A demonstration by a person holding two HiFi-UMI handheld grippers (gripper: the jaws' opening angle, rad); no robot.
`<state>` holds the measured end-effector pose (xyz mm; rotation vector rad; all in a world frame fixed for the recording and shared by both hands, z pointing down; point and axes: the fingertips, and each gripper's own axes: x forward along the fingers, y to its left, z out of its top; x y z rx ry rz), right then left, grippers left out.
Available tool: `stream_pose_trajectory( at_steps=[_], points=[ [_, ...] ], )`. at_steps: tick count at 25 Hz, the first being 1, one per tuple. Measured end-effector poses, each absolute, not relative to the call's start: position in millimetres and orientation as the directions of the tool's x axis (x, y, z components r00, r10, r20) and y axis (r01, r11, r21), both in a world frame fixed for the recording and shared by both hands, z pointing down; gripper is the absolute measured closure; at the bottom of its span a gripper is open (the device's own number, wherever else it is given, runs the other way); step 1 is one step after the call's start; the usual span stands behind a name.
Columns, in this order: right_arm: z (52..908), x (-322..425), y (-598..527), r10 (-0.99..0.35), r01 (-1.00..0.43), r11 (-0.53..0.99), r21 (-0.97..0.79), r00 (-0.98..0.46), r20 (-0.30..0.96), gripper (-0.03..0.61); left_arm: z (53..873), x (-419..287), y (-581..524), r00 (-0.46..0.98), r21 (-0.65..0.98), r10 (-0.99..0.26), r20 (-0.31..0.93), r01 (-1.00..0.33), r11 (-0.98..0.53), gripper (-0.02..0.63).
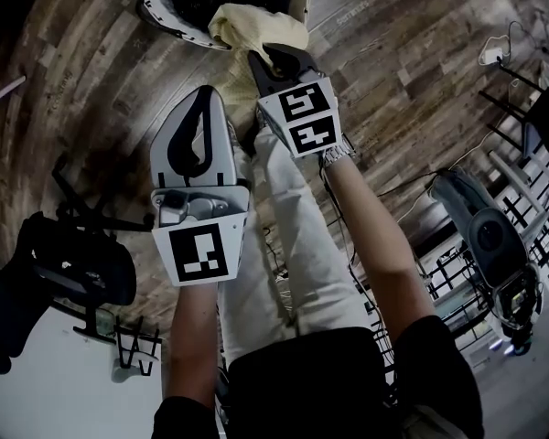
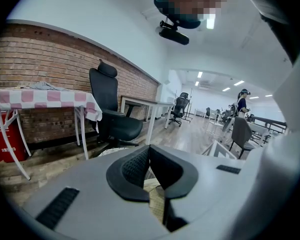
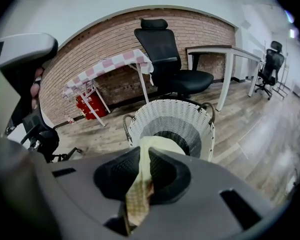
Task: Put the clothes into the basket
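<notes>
Right gripper: jaws nearly closed, clamped on a pale yellow checked cloth. The fabric ran up between the pads and bunched in a fold past the tips. In the head view, the bunched end lay over the near rim of the white woven basket. The right gripper view showed the fold in front of the basket's dark opening. Whether the cloth touched the rim could not be determined.

Left gripper: jaws closed, pad tips meeting, nothing gripped between them. It was held beside the right gripper and further back from the basket, over the wooden floor.

Surroundings: the basket stood on the floor, in front of a black office chair. A bench with a red-and-white checked cover stood against a brick wall.
</notes>
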<state>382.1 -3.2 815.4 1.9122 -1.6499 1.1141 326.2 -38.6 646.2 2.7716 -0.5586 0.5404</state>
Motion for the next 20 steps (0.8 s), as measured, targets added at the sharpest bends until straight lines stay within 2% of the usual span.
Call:
stream_pose_trajectory(
  at_steps=[7, 20],
  points=[
    [855, 358, -6, -0.588, -0.950, -0.206, -0.237, -0.074, 0.805, 0.526, 656, 326, -41, 0.849, 0.192, -0.321, 0.419, -0.429, -0.883, 0.600],
    [915, 348, 7, -0.455, -0.913, -0.307, -0.268, -0.107, 0.884, 0.515, 668, 314, -54, 0.832, 0.203, -0.341, 0.438, -0.460, -0.864, 0.600]
  ],
)
